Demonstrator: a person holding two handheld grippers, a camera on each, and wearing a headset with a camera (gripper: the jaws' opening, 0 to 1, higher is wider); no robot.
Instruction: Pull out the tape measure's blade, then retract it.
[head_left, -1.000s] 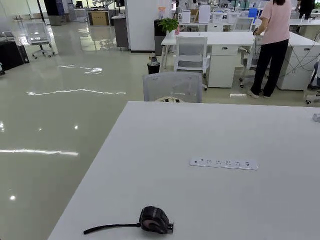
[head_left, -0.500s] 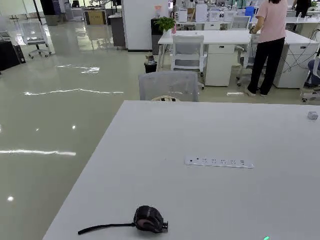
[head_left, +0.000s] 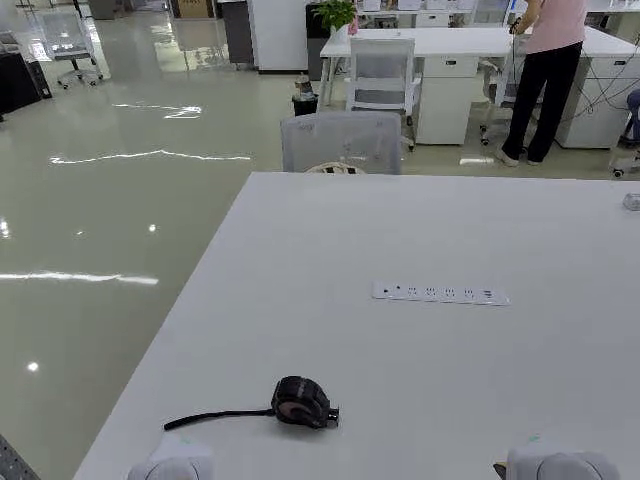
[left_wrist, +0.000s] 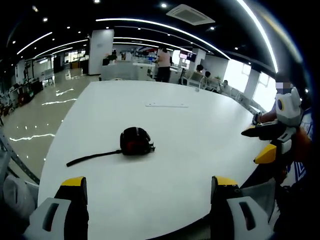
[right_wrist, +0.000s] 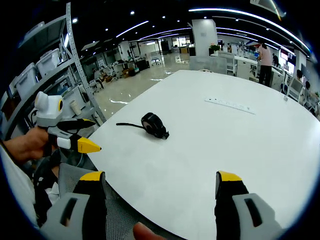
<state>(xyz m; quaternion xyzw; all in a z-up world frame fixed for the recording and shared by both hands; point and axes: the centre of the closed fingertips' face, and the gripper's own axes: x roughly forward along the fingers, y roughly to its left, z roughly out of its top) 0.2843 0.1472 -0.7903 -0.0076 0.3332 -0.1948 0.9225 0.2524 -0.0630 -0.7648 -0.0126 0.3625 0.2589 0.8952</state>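
Shelving (right_wrist: 49, 65) stands behind left claw (right_wrist: 95, 135), tape measure (right_wrist: 154, 125) on table (right_wrist: 235, 145).

I'm looking at a big white table (head_left: 300, 250) w/ a plain matte top, long edges running away from me. Near the front edge, a bit left of centre, the tape measure (head_left: 303, 401) lies on its side: dark round case, small tip sticking out at its right. Its black wrist strap (head_left: 215, 417) trails off to the left, flat on the top. Further back, approx mid-table, a white power strip (head_left: 440, 294) lies flat w/ its long side across, well apart from the tape measure. At the far right edge sits a small pale object (head_left: 631, 201), too small to ID
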